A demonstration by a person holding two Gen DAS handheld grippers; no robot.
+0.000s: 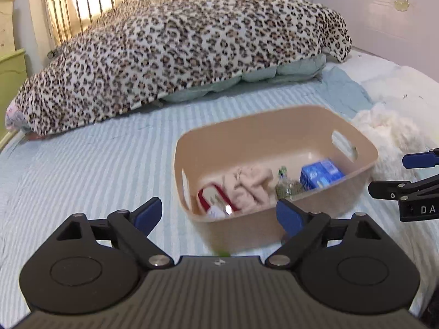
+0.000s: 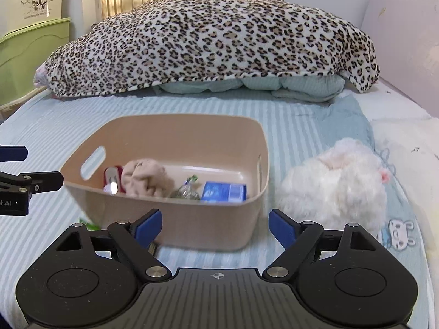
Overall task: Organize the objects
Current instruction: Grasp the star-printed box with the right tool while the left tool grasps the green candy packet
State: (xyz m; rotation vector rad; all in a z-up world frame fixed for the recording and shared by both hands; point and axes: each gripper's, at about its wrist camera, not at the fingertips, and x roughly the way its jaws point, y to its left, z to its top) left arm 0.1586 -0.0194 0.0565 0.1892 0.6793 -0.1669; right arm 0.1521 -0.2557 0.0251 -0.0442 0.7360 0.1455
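Observation:
A beige plastic basket (image 1: 354, 192) (image 2: 219, 224) sits on the striped blue bedsheet. Inside lie a blue box (image 1: 321, 176) (image 2: 223, 192), a pink crumpled cloth (image 1: 251, 185) (image 2: 145, 178), a red-edged packet (image 1: 216, 198) (image 2: 112, 176) and a small clear bottle (image 1: 286, 186) (image 2: 186, 190). A white plush toy (image 2: 334, 183) (image 1: 389, 134) lies on the bed right of the basket. My left gripper (image 1: 219, 216) is open and empty just in front of the basket. My right gripper (image 2: 214, 226) is open and empty before the basket's near wall. A small green thing (image 2: 90, 226) (image 1: 223, 253) lies on the sheet by the basket.
A leopard-print blanket (image 1: 170, 52) (image 2: 214, 41) covers a pile of pale green bedding at the far end. A gold metal headboard (image 1: 82, 2) stands behind it. A green drawer unit (image 2: 30, 57) stands at the left. A pink wall panel (image 2: 406, 54) borders the right.

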